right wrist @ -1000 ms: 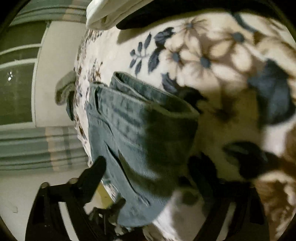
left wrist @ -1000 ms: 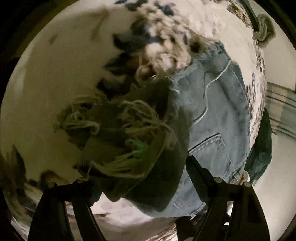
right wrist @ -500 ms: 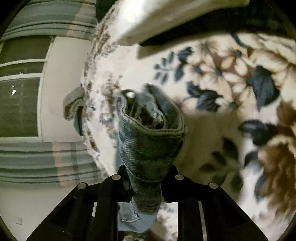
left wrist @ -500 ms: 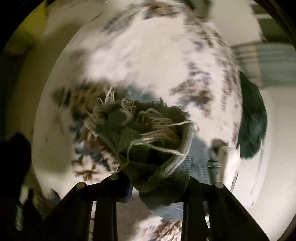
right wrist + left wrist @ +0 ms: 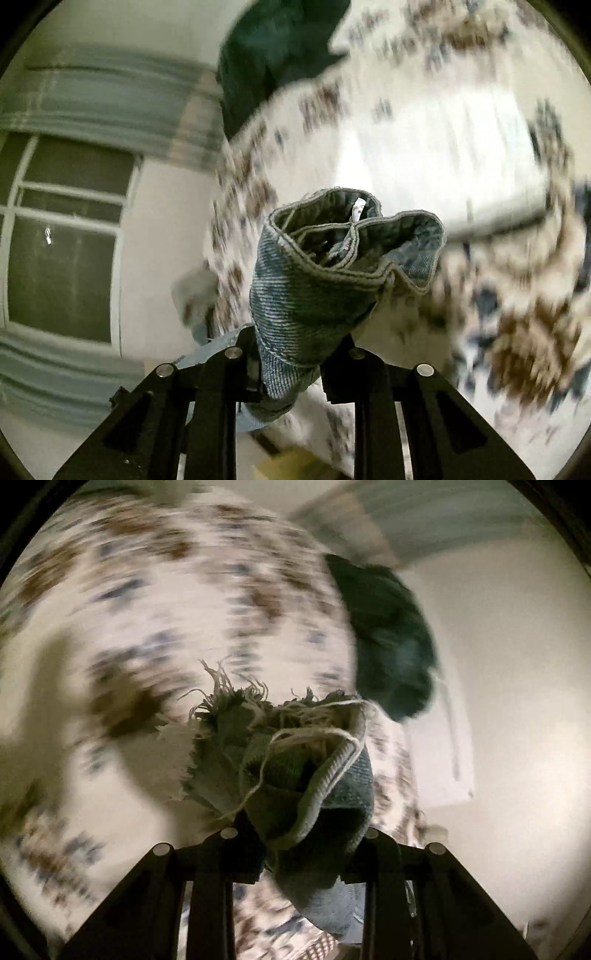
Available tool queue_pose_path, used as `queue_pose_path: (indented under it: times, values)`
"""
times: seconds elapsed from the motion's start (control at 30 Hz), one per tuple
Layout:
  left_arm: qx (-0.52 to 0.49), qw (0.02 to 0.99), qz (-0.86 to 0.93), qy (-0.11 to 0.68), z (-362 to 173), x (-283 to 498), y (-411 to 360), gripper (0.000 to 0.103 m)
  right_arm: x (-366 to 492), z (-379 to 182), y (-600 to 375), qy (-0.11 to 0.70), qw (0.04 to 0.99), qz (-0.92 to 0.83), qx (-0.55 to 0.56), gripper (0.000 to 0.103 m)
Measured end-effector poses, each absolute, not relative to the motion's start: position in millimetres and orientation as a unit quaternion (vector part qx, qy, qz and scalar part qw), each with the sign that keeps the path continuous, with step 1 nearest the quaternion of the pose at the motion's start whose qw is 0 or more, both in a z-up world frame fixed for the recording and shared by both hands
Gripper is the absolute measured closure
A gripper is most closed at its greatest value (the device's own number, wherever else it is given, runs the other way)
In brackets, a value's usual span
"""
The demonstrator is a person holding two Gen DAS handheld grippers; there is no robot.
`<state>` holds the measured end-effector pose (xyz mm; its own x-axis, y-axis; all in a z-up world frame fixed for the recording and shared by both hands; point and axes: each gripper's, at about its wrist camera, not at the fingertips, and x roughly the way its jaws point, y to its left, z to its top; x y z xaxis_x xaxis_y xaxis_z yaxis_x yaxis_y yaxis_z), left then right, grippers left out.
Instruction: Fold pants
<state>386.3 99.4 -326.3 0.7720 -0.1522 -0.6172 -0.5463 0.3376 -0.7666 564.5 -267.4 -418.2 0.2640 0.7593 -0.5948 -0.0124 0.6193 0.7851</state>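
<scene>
1. The left gripper (image 5: 301, 840) points out over the flowered blanket (image 5: 155, 602), its two black fingers (image 5: 240, 843) pinched on a bunched, frayed hem of the jeans (image 5: 291, 771).
2. Loose pale threads stick up from that hem, and a rolled seam edge curls toward the right finger.
3. The jeans hang off the blanket here; more denim trails down between the fingers toward the bottom of the left wrist view.
4. The right gripper (image 5: 295, 363) is likewise clamped on the jeans (image 5: 317, 288), holding a stitched, folded edge that stands up as an open tube with a small white tag inside.
5. Beyond the blanket's edge in both views lies a dark green cloth (image 5: 388, 635); the right wrist view also shows a window (image 5: 62, 236) with striped curtains (image 5: 103, 103) on the far side of that edge.
6. Compared with one second ago, the jeans no longer lie spread flat on the blanket: both grippers have closed on them and lifted them.
7. Since half a second ago the grip is unchanged, but both cameras have swung; the blanket is smeared by motion, and the green cloth looks larger and sits higher in both views.
</scene>
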Motion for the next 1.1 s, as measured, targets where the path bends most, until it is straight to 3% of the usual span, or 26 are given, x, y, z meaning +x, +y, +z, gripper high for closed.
queue_pose_path:
  times: [0.17, 0.33, 0.5, 0.57, 0.9, 1.0, 1.07, 1.1]
  values:
    - [-0.524, 0.79, 0.044, 0.314, -325, 517, 87, 0.078, 645, -366, -304, 0.452, 0.778, 0.232, 0.37, 0.08]
    - [-0.437, 0.805, 0.003, 0.402, -415, 606, 51, 0.078, 689, -406, -343, 0.411, 0.806, 0.173, 0.39, 0.08]
    - [-0.388, 0.785, 0.006, 0.484, -506, 602, 29, 0.078, 679, -522, -371, 0.461, 0.783, 0.096, 0.408, 0.08]
    - [-0.378, 0.787, 0.005, 0.487, -509, 593, 25, 0.078, 664, -554, -380, 0.466, 0.767, 0.082, 0.434, 0.08]
    - [-0.337, 0.795, 0.0, 0.505, -497, 575, 20, 0.072, 654, -562, -379, 0.473, 0.76, 0.087, 0.438, 0.079]
    - [-0.301, 0.804, 0.001, 0.513, -489, 569, 16, 0.064, 649, -569, -388, 0.487, 0.763, 0.075, 0.419, 0.074]
    - [-0.253, 0.814, 0.024, 0.523, -480, 567, 13, 0.039, 646, -565, -393, 0.496, 0.762, 0.062, 0.411, 0.066]
    - [-0.229, 0.819, 0.033, 0.525, -475, 564, 12, 0.033, 643, -561, -394, 0.499, 0.765, 0.055, 0.404, 0.062]
